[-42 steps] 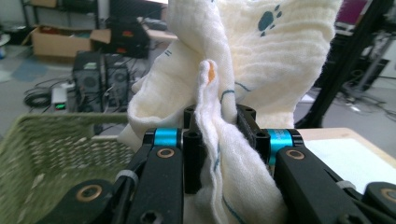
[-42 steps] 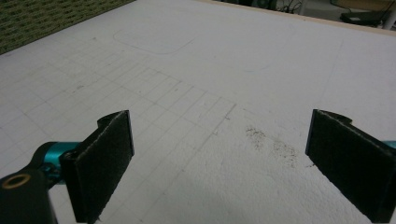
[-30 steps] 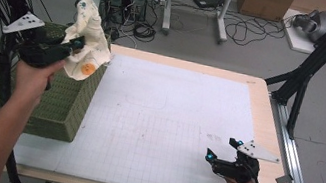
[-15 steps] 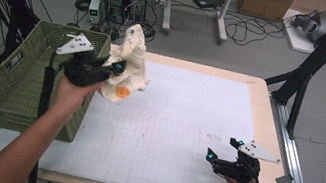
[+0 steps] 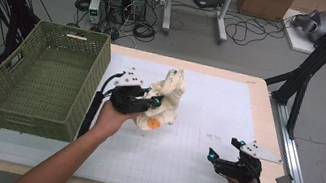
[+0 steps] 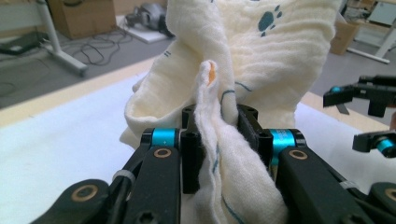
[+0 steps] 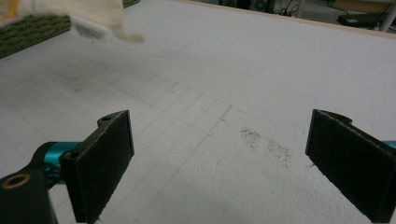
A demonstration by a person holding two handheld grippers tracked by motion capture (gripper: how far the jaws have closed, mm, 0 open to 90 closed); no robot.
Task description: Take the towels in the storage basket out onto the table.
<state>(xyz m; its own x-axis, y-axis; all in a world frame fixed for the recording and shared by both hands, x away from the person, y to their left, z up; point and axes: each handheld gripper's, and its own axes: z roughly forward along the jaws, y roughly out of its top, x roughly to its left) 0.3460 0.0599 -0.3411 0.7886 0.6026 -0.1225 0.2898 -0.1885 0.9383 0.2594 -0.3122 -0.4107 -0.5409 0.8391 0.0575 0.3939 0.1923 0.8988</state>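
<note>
Beside the green wicker basket [image 5: 42, 75], the left claw [image 5: 151, 100] pinches a cream printed cloth [image 5: 168, 92], seemingly just above the surface [image 5: 209, 105]; the right claw [image 5: 224, 149] rests spread apart.

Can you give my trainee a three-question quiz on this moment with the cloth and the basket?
1. True or false: the cream cloth lies inside the green basket.
2. Which gripper has its jaws apart with nothing between them? A. left gripper B. right gripper
3. What sort of printed mark shows on the cloth in the left gripper view?

Key
1. False. The cloth is bunched in the left gripper over the white mat, to the right of the basket.
2. B. The right gripper rests near the table's front right corner; the left gripper is clamped on the cloth.
3. A teal paw print.
</note>
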